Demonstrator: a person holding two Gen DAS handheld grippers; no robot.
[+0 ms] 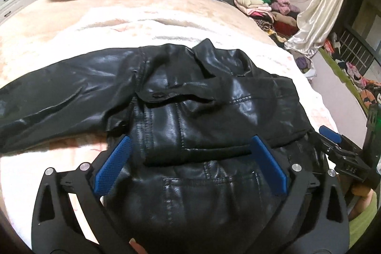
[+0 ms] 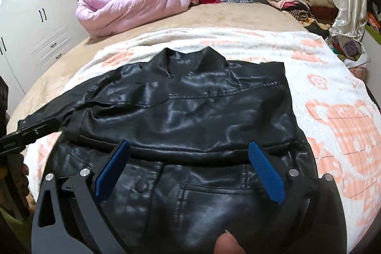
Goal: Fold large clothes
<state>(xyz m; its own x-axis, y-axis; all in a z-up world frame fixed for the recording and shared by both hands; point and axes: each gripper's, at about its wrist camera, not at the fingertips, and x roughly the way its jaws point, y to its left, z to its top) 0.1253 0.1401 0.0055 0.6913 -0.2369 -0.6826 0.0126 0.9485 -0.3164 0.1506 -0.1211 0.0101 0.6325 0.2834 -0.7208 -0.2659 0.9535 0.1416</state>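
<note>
On the bed (image 2: 238, 16): I see a glossy black leather jacket (image 2: 190, 111), lying partly folded.
Left hand-held gripper (image 1: 190, 149): spread, empty.
Right hand-held gripper (image 2: 189, 154): spread, empty.

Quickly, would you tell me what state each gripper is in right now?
Left gripper: open, holding nothing, above the black jacket.
Right gripper: open, holding nothing, above the same jacket.

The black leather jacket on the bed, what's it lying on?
The black leather jacket lies on a white blanket with orange patterns, spread over a tan bedcover. The blanket directly beneath the jacket is covered, so anything there cannot be seen.
</note>
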